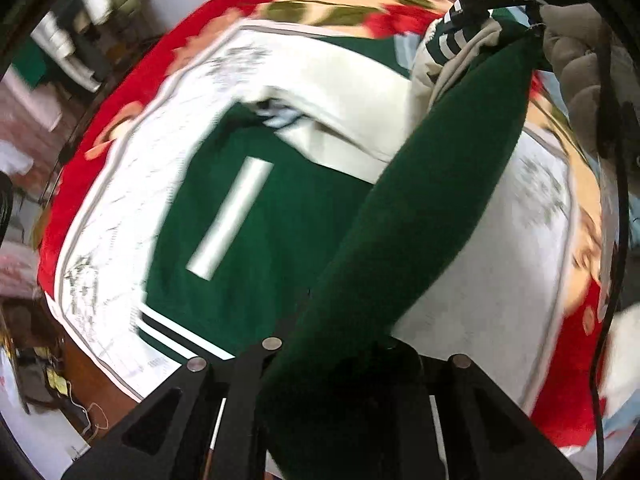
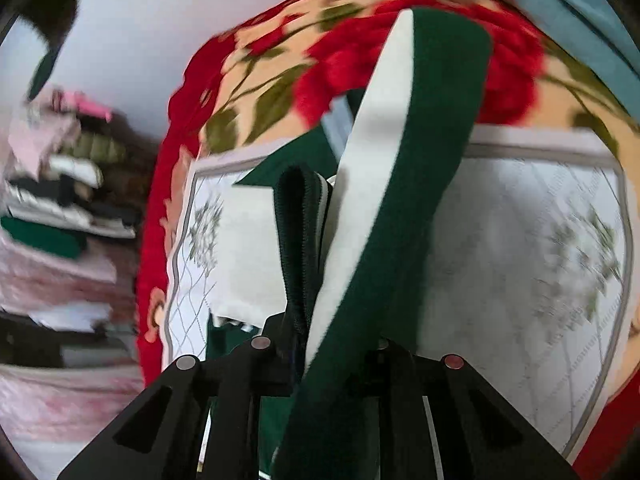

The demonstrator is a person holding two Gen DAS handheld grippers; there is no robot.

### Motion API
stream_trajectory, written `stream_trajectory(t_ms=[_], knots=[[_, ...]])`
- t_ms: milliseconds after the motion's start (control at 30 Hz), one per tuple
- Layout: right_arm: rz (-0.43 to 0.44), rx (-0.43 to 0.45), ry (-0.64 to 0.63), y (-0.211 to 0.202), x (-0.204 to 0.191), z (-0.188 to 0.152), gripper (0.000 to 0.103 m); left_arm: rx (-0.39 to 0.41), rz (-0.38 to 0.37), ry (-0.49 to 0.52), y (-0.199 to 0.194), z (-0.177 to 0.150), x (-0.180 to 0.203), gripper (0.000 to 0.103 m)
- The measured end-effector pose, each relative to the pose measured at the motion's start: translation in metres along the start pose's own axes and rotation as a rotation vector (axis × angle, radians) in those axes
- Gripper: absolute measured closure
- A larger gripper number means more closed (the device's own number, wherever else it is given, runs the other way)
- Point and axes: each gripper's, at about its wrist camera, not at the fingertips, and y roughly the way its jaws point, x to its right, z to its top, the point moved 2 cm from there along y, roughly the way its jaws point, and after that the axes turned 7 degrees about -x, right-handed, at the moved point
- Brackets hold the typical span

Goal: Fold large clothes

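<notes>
One green jacket [image 1: 280,216]; two hand-held grippers clamping it: left [image 1: 332,350], right [image 2: 320,346].

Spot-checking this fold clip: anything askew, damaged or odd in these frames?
Nothing damaged. Both views are motion-blurred. The green jacket lies half on the white quilt, one edge pulled up taut in the left claw and right claw, as expected mid-fold.

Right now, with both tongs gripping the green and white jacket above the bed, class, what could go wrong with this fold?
1. The dark green and white jacket is pinched only at its edges by the left tongs and right tongs, so it may slip.
2. Its loose white sleeve could bunch under the fold.
</notes>
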Motion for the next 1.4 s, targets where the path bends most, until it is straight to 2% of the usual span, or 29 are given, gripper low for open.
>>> stream_trajectory(t_ms=[100, 200, 267, 333, 400, 433, 467, 500, 533, 567, 667, 700, 767, 867, 900, 967, 1033, 1067, 1100, 1133, 1200, 1300, 1400], knots=[[-0.066, -0.057, -0.056, 0.048, -0.068, 0.009, 0.086, -0.008, 0.005, -0.091, 0.019, 0.014, -0.056, 0.088], [-0.124, -0.119, -0.098, 0.106, -0.122, 0.012, 0.086, -0.065, -0.043, -0.209, 0.055, 0.018, -0.11, 0.087], [-0.155, -0.192, -0.118, 0.154, -0.156, 0.011, 0.086, -0.118, -0.085, -0.255, 0.087, 0.018, -0.14, 0.084], [-0.155, -0.256, -0.131, 0.193, -0.172, 0.005, 0.075, -0.194, -0.12, -0.299, 0.108, 0.018, -0.163, 0.079], [-0.137, -0.294, -0.157, 0.219, -0.181, -0.001, 0.05, -0.222, -0.197, -0.38, 0.115, 0.017, -0.188, 0.072], [-0.129, -0.298, -0.179, 0.225, -0.18, -0.006, 0.044, -0.215, -0.243, -0.438, 0.113, 0.015, -0.202, 0.07], [-0.109, -0.309, -0.219, 0.227, -0.185, -0.008, 0.034, -0.2, -0.271, -0.489, 0.11, 0.011, -0.214, 0.062], [-0.067, -0.32, -0.26, 0.222, -0.188, -0.011, 0.034, -0.182, -0.271, -0.523, 0.107, 0.009, -0.223, 0.045], [-0.019, -0.331, -0.294, 0.213, -0.188, -0.014, 0.034, -0.16, -0.258, -0.55, 0.105, 0.005, -0.231, 0.036], [0.023, -0.343, -0.314, 0.203, -0.185, -0.017, 0.034, -0.14, -0.223, -0.569, 0.104, 0.001, -0.238, 0.026], [0.021, -0.306, -0.289, 0.168, -0.147, -0.02, 0.033, -0.19, -0.082, -0.568, 0.122, -0.013, -0.243, 0.024], [0.005, -0.27, -0.256, 0.152, -0.125, -0.018, 0.028, -0.196, -0.068, -0.565, 0.129, -0.015, -0.243, 0.015], [-0.056, -0.193, -0.186, 0.127, -0.081, -0.014, 0.026, -0.205, -0.024, -0.563, 0.148, -0.019, -0.242, 0.008], [-0.145, -0.12, -0.065, 0.116, -0.01, -0.009, 0.025, -0.206, -0.029, -0.565, 0.159, -0.011, -0.236, 0.008], [-0.148, -0.115, -0.018, 0.122, 0.012, -0.006, 0.025, -0.202, -0.025, -0.561, 0.159, -0.008, -0.233, 0.008], [-0.071, -0.119, 0.077, 0.142, 0.051, -0.001, 0.025, -0.188, -0.004, -0.536, 0.157, 0.0, -0.225, 0.008], [0.002, -0.162, 0.157, 0.167, 0.073, 0.0, 0.025, -0.185, 0.02, -0.51, 0.157, 0.006, -0.216, 0.008], [0.103, -0.185, 0.198, 0.18, 0.08, 0.0, 0.025, -0.183, 0.035, -0.494, 0.157, 0.008, -0.212, 0.008], [0.154, -0.157, 0.198, 0.186, 0.08, -0.001, 0.035, -0.187, 0.05, -0.479, 0.158, 0.014, -0.211, 0.008], [0.158, -0.121, 0.179, 0.186, 0.077, 0.0, 0.047, -0.189, 0.073, -0.455, 0.159, 0.019, -0.207, 0.008], [0.181, -0.104, 0.195, 0.185, 0.076, -0.005, 0.073, -0.174, 0.112, -0.413, 0.155, 0.032, -0.202, 0.008], [0.236, -0.042, 0.301, 0.159, 0.093, -0.026, 0.086, -0.148, 0.147, -0.368, 0.155, 0.04, -0.198, 0.008], [0.139, 0.003, 0.371, 0.109, 0.116, -0.072, 0.087, -0.136, 0.148, -0.312, 0.156, 0.053, -0.196, 0.008]])
